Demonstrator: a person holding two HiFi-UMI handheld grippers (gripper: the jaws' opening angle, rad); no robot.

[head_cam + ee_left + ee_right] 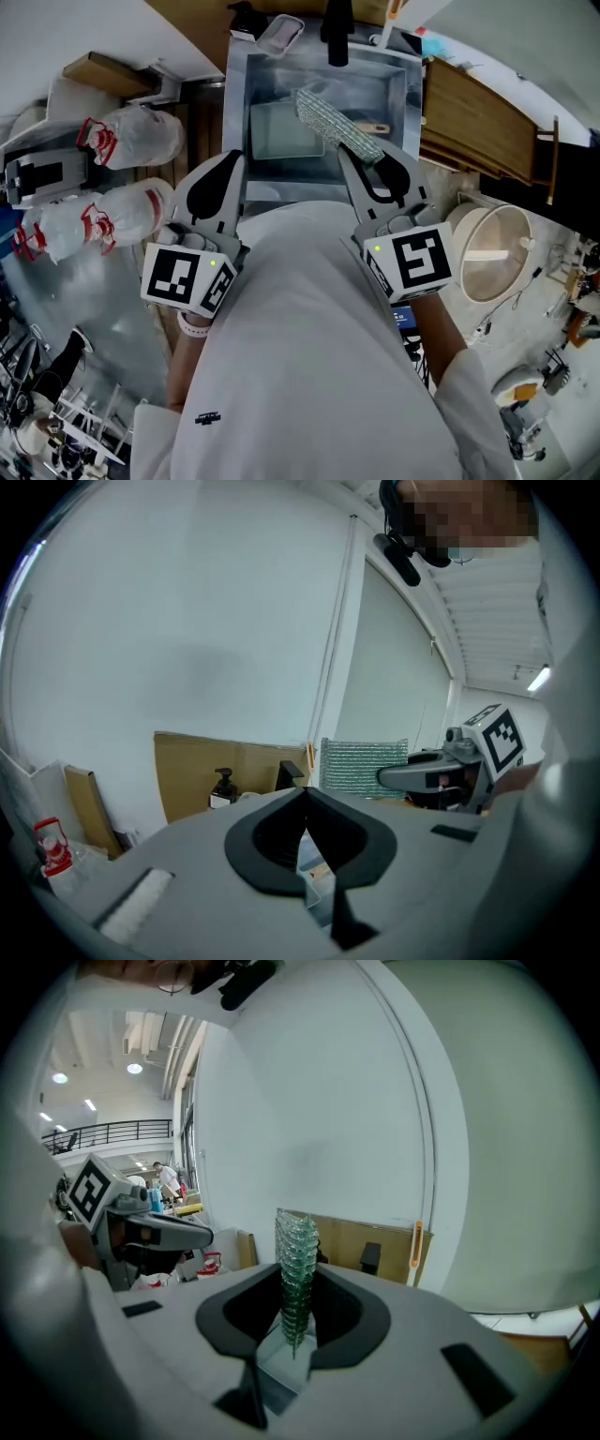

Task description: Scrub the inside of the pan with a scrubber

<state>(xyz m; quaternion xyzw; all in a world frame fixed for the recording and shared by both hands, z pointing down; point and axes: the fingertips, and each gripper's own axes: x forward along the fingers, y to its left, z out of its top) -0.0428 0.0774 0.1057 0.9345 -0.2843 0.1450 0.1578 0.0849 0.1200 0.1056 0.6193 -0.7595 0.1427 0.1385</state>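
Two tongs point toward the stainless steel sink [239,89] at the top centre of the head view. Your right tongs [298,1288] pinch the silvery-green mesh scrubber [336,125], which juts to the upper left, over the right edge of the pale rectangular metal pan [281,133] lying in the sink. Your left tongs [305,797] are pressed together on nothing, at the sink's lower left corner.
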